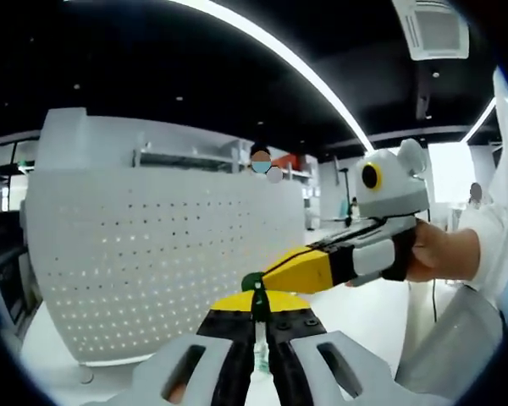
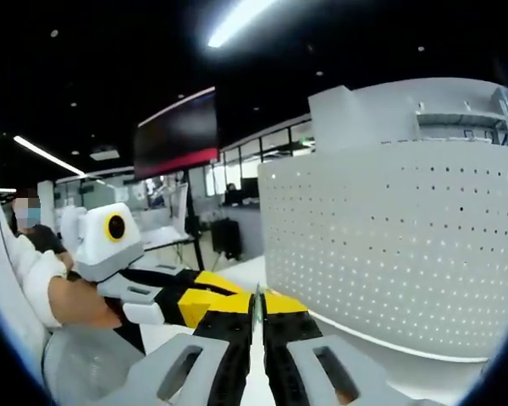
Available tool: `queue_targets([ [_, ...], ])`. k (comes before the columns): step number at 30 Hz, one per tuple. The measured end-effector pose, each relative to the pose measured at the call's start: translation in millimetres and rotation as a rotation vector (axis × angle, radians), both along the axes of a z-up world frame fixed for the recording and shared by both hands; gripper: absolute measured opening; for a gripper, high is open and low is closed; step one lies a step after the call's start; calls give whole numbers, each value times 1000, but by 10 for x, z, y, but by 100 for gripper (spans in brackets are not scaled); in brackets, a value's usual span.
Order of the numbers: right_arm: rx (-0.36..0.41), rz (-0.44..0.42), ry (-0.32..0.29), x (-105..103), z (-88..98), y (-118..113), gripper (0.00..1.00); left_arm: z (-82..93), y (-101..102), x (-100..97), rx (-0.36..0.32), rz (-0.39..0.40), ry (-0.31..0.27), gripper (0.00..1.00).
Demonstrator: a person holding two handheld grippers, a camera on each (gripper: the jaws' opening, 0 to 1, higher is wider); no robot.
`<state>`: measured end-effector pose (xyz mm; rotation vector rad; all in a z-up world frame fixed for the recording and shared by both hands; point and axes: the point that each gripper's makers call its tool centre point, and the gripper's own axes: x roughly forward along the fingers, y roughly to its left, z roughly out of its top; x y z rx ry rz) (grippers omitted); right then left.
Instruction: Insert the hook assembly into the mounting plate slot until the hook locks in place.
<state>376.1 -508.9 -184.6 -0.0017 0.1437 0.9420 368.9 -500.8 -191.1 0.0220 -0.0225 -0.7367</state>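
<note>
Left gripper (image 1: 259, 326) fingers pinching hook (image 1: 252, 283) (right gripper (image 2: 256, 326) tight too) before pegboard (image 1: 152, 254).

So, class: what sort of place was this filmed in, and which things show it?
Probably an open-plan office or lab: long ceiling light strips, a ceiling air-conditioning vent, a wall screen, and a white perforated panel standing on a work surface.

Left gripper view: rides the left gripper (image 1: 259, 326), facing forward along its jaws toward the white perforated panel (image 1: 161, 262), close ahead; the right gripper (image 1: 275, 275) enters from the right. Right gripper view: rides the right gripper (image 2: 256, 317), facing the same perforated panel (image 2: 389, 254), nearer, at right; the left gripper (image 2: 207, 300) enters from the left. Shared: panel, both gripper tips.
</note>
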Motion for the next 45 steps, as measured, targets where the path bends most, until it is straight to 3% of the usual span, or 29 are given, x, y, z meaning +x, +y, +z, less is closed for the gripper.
queue_targets([
  [5, 14, 2, 17, -11, 2, -2, 0, -5, -6, -4, 3, -2, 4, 3],
  [12, 6, -3, -5, -24, 14, -6, 0, -8, -23, -21, 38, -1, -16, 4],
  [16, 17, -12, -8, -7, 42, -27, 0, -41, -15, -19, 43, 4, 1, 11],
  [25, 18, -12, -6, -10, 40, -17, 0, -36, -8, -8, 49, 5, -8, 5],
  [37, 24, -17, 10, -11, 40, -12, 0, -20, 10, 3, 46, 15, -27, 4],
  [45, -3, -10, -34, -10, 63, 14, 0, -7, 27, 6, 31, 19, -23, 3],
])
